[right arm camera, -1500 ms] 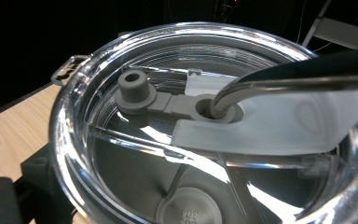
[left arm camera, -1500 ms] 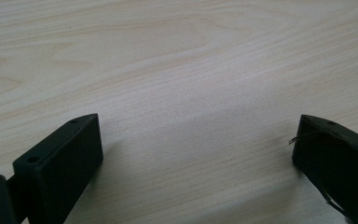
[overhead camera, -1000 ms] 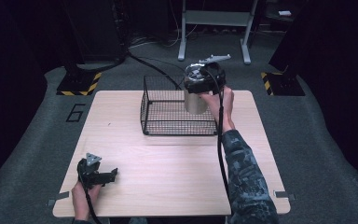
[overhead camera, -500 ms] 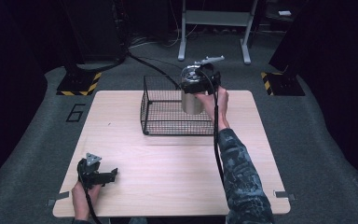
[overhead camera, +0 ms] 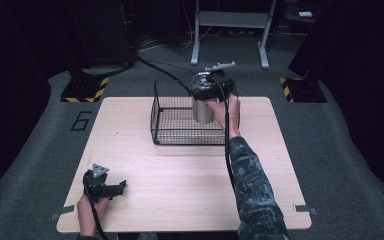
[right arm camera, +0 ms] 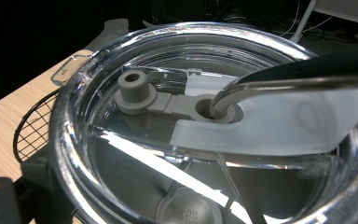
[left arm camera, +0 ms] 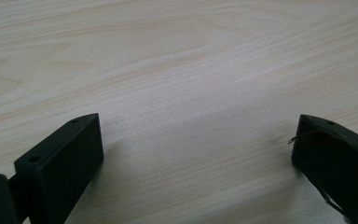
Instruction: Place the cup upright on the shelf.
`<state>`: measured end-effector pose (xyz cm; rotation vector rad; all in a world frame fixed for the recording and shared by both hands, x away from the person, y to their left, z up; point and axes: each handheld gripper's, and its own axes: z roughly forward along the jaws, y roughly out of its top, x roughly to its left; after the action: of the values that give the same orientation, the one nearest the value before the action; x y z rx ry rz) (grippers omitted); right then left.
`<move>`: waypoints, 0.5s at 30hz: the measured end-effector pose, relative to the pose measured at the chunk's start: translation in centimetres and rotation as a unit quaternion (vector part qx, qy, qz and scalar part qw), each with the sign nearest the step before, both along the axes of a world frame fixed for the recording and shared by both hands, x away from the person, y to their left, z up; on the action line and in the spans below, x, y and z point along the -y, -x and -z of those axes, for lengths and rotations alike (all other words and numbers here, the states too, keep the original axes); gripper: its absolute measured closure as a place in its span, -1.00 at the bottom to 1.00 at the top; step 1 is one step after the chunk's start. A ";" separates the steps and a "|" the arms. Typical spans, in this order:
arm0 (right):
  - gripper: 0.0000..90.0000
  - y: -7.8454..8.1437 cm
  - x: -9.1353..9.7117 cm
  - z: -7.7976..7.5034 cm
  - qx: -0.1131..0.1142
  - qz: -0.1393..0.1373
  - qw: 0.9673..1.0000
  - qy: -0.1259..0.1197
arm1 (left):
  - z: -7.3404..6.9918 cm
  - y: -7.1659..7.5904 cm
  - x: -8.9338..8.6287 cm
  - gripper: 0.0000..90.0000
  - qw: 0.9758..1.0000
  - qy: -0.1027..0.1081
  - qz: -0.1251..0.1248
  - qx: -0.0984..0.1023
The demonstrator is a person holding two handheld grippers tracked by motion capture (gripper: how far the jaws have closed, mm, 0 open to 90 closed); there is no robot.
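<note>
In the upper middle of the high view, the right gripper holds a steel tumbler from above, over the right part of the wire basket. At lower left, the left gripper rests on the surface, its jaws wide apart and holding nothing.

In the right gripper view the tumbler's clear lid is just below the camera.

Glossy clear plastic lid; matt pale wood table; black wire basket.

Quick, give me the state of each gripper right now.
Left gripper: open, holding nothing, low over the table.
Right gripper: shut on the tumbler, over the wire basket.
</note>
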<state>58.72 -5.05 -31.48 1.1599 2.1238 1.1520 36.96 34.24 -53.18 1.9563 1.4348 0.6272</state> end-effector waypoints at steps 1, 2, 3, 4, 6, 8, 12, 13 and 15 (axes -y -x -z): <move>-0.92 -0.1 -0.1 0.1 0.001 0.001 1.000 0.000 | 0.0 0.0 0.0 -0.96 1.000 0.000 0.000 0.000; -0.92 -0.1 -0.1 0.2 0.000 0.000 1.000 0.003 | 0.0 0.0 0.0 -0.96 1.000 0.000 0.000 0.000; -0.92 -0.2 -0.2 0.3 -0.001 0.001 1.000 0.001 | 0.0 0.0 0.0 -0.96 1.000 0.000 0.000 0.000; -0.92 -0.2 -0.3 0.4 -0.003 0.002 1.000 0.002 | 0.0 0.0 0.0 -0.96 1.000 0.000 0.000 0.000; -0.92 -0.4 -0.4 0.6 -0.005 0.002 1.000 0.002 | 0.0 0.0 0.0 -0.96 1.000 0.000 0.000 0.000; -0.92 -0.5 -0.6 0.9 -0.005 0.003 1.000 0.001 | 0.0 0.0 0.0 -0.96 1.000 0.000 0.000 0.001; -0.92 -0.6 -0.7 1.3 -0.008 0.005 1.000 -0.001 | 0.0 0.0 0.0 -0.96 1.000 0.000 0.000 0.001; -0.92 -0.7 -0.8 1.6 -0.013 0.007 1.000 -0.001 | 0.0 0.0 0.0 -0.95 1.000 0.000 0.000 0.001; -0.92 -0.9 -0.8 1.9 -0.013 0.006 1.000 0.002 | 0.0 0.0 0.0 -0.95 1.000 0.000 0.000 0.001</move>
<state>59.61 -4.24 -33.42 1.1910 2.1333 1.1332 36.95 34.23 -53.18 1.9563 1.4334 0.6280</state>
